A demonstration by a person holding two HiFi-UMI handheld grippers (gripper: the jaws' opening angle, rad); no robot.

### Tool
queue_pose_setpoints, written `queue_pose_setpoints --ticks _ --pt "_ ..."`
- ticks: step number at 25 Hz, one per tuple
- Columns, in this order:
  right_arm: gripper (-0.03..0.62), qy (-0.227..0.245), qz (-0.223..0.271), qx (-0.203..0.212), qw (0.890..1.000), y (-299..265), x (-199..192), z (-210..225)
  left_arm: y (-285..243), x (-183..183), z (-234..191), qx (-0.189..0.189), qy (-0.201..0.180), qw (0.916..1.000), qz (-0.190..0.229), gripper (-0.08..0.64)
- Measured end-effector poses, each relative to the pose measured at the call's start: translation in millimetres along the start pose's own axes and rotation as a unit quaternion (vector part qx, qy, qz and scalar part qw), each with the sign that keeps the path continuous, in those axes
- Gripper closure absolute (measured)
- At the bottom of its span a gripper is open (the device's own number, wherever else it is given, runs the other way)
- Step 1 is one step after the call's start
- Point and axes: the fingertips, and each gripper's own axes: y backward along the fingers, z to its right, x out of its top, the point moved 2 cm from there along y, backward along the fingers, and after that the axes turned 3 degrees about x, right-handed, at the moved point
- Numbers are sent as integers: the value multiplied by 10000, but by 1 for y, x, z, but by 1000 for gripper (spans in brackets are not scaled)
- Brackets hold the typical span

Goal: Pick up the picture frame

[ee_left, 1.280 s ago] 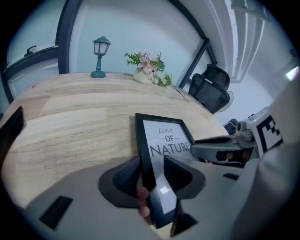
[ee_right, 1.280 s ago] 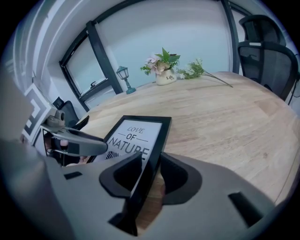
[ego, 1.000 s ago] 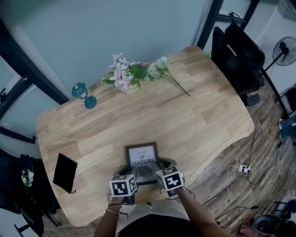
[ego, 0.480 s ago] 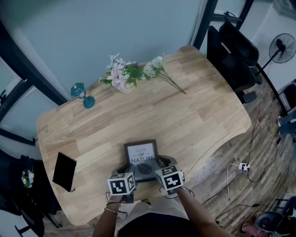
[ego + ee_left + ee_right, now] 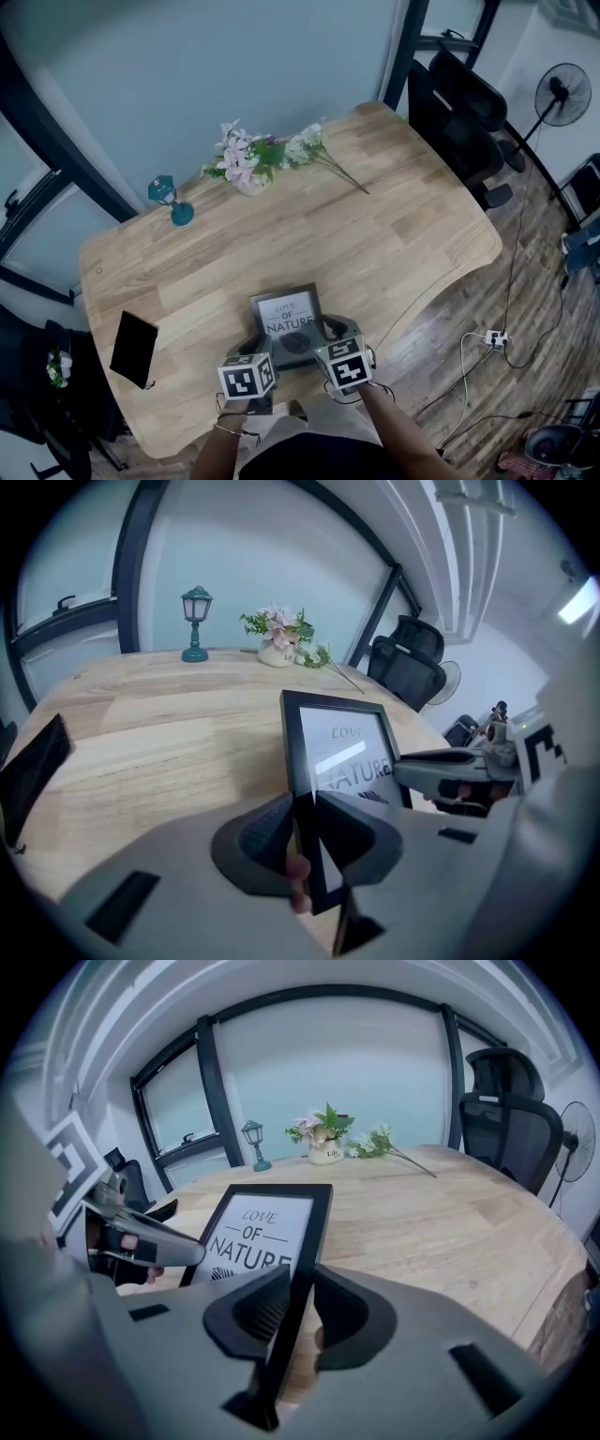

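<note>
**A:** What lies out to the left?

**B:** Well apart from the left gripper (image 5: 264, 344), on its outer side, a flat black rectangular slab (image 5: 133, 349) lies near the edge of the pale wooden table (image 5: 403, 244). Farther ahead and to the left stands a small teal lantern (image 5: 172, 199).

**A:** And the left gripper itself?

**B:** Its jaws have just been closing and now pinch the left edge of the black rectangular picture frame (image 5: 287, 315). Both pads press on the moulding near the bottom corner.

**A:** Where does the frame sit?

**B:** It sits between the two grippers, with its near end in their jaws and its white print facing up. I cannot tell whether its far edge touches the wood.

**A:** And the right one?

**B:** The right gripper (image 5: 330, 331) has also just been closing and clamps the frame's right edge between its pads.

**A:** What is ahead of them?

**B:** A stretch of bare tabletop lies ahead of them. At the far side stands a small white vase of pink flowers (image 5: 246, 169), with a loose spray of white blossoms (image 5: 319, 152) lying just beside it on the right.

**A:** And to the right?

**B:** Off the table, far beyond the right gripper, there is a black office chair (image 5: 464, 122) and a standing fan (image 5: 561, 94).
</note>
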Motion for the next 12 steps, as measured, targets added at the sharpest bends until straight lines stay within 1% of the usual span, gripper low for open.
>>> queue_pose_setpoints --ticks 12 --pt "514 96 385 -123 9991 30 7 -15 27 -5 9 -179 -55 9993 326 489"
